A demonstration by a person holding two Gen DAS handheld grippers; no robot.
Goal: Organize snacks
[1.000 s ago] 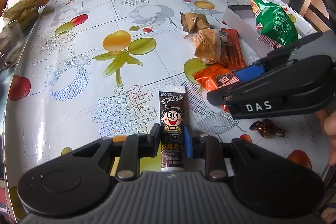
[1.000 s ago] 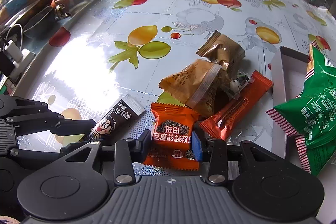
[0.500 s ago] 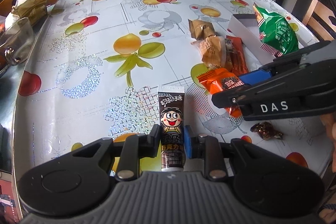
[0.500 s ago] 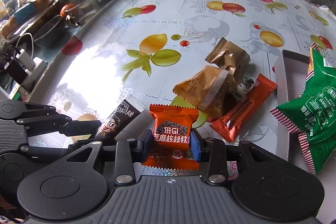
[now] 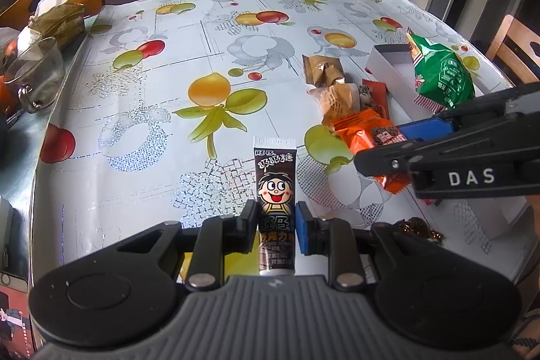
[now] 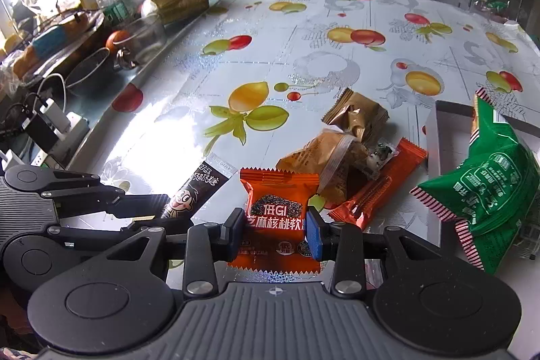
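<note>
Two small snack packets are held above a counter (image 5: 141,177) covered in a fruit-print cloth. The landmark here is the white open box (image 5: 393,70) at the counter's right side.

The left tongs (image 5: 276,221) are clamped on a slim dark candy tube (image 5: 276,188) with a cartoon face, well to the left of the box. The tube looks light and soft, its foil skin probably slick; the pads pinch its lower half, so the sealed top stands free and upright.

The right tongs (image 6: 274,233) are closed on an orange foil packet (image 6: 278,208), held between the tube and the box. It appears light, crinkly and easily crushed; the pads squeeze its two side edges near the lower half, a hold that likely suits its flat shape.

A green bag (image 6: 486,184) lies partly inside the box. Just left of the box sit a long orange bar (image 6: 378,188) and two tan wrappers (image 6: 357,113), piled touching one another.

Both tongs point steeply downward toward the counter, side by side. A little of the person's hand shows behind the right tongs in the left view.
</note>
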